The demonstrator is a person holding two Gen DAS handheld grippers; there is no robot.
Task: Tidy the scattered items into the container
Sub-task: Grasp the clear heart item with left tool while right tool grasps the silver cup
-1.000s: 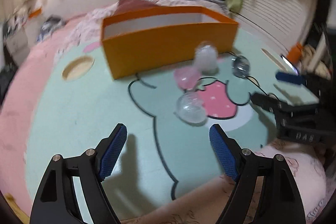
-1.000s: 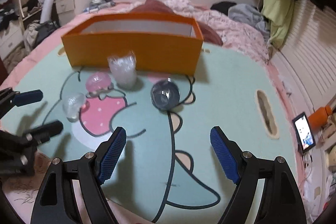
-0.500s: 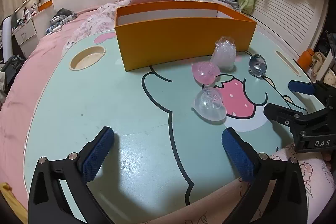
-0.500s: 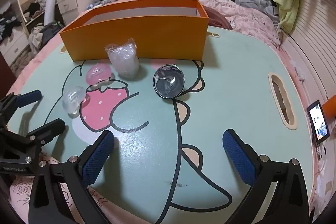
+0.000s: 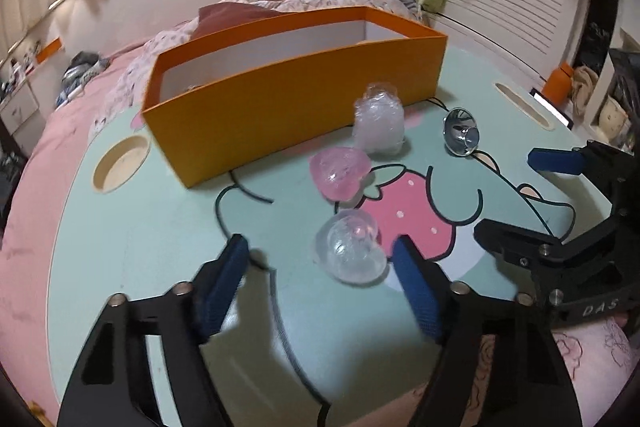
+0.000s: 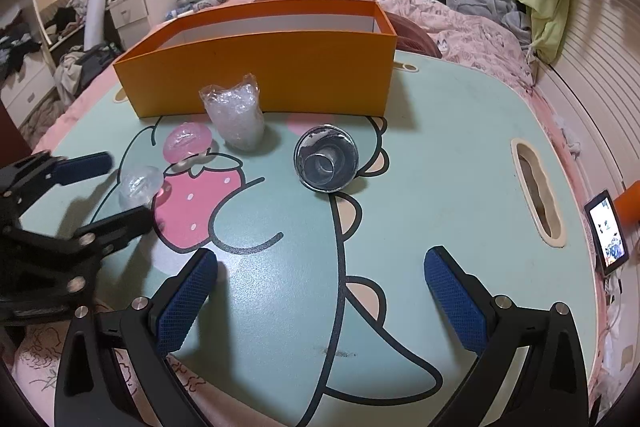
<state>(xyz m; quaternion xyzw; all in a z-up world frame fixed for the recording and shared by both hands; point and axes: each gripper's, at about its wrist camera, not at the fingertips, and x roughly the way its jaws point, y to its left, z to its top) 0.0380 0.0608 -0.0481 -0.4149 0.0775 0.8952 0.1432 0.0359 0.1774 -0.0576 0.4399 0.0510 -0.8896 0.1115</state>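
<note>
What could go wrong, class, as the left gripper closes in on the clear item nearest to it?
1. The clear heart-shaped case looks smooth and rounded; it sits off-centre between the open left gripper fingers, near the right one, so it may squirt out.
2. The pink heart-shaped case lies just beyond; a push could knock it along.
3. The orange box has tall walls, so a low carry may hit the rim.

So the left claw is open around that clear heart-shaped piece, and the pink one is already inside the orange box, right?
Not quite. The pink heart lies on the table in front of the orange box, as the left wrist view shows. The left claw is indeed open around the clear heart.
</note>
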